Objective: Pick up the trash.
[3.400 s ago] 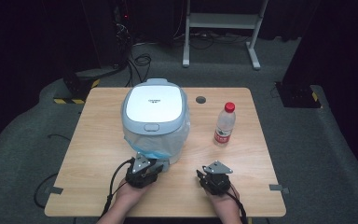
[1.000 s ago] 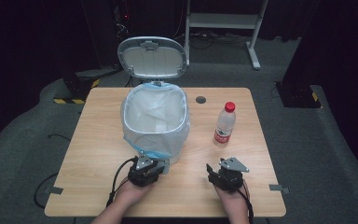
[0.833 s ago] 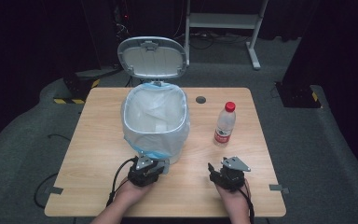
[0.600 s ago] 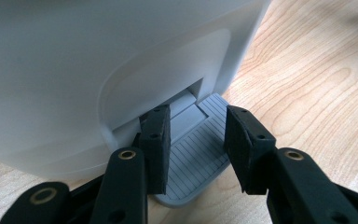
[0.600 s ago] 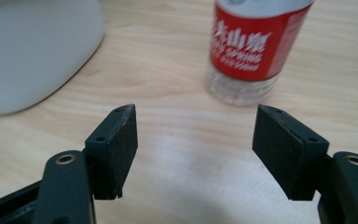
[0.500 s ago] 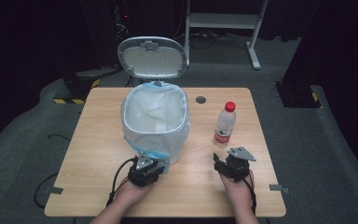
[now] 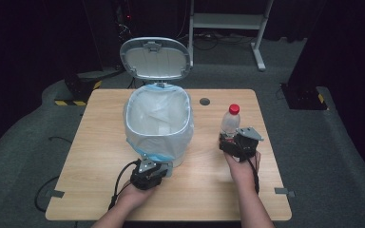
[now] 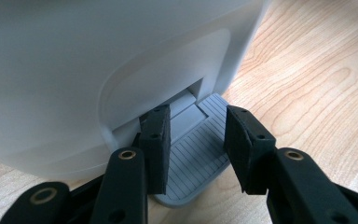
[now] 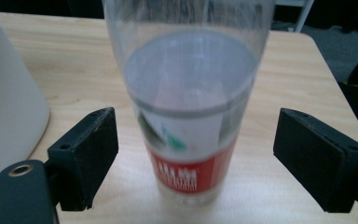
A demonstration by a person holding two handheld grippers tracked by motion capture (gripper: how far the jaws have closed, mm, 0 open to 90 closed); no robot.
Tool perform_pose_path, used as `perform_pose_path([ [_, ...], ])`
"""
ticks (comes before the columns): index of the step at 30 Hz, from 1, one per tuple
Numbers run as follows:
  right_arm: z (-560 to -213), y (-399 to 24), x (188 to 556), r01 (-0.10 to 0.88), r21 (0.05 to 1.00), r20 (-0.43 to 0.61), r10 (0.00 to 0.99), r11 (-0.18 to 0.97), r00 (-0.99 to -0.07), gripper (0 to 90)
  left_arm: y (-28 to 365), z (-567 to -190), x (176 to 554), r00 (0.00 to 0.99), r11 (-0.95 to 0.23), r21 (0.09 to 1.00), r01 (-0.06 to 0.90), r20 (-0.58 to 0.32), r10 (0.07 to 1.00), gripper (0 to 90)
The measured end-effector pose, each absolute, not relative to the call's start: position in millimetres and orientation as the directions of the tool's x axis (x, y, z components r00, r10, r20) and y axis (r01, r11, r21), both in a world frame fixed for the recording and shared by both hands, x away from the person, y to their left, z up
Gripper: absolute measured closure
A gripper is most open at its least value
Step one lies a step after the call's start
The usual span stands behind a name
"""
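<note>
Pressing the pedal [image 8: 193, 156] with part-open jaws, left gripper [image 7: 148, 173] props the bin [image 7: 159, 124] lid up while right gripper [image 9: 196, 158], jaws just widened, straddles the bottle [image 9: 191, 100] at table's 3 o'clock, untouched.

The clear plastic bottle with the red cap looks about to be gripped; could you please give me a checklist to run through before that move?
1. White pedal bin lid up: ok.
2. Left gripper on the grey foot pedal: ok.
3. Clear plastic bottle with the red cap upright: ok.
4. Right gripper jaws, just been opening, stand either side of the bottle, clear of it: ok.
5. Bottle's cap screwed tight: cannot tell.
</note>
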State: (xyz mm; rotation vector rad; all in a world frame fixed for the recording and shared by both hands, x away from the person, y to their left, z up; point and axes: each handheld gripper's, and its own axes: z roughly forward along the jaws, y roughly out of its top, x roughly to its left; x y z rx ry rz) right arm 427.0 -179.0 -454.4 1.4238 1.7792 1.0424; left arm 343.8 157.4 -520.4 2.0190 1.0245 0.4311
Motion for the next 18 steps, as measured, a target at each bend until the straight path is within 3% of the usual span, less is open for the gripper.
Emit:
perform_pose_path([
  [9,-439,-169,447,0.459,0.882,-0.014,0.978,0.11,-0.208,15.9,157,-520,344,0.612,-0.341,0.789,0.511,-0.056,0.789,60.7],
  [14,-441,-167,453,0.451,0.886,-0.014,0.977,0.11,-0.212,26.0,157,-520,344,0.612,-0.34,0.789,0.511,-0.056,0.789,60.7],
  [18,-440,-165,451,0.447,0.885,-0.036,0.975,0.132,-0.217,27.1,157,-520,344,0.612,-0.341,0.789,0.511,-0.056,0.789,60.7],
])
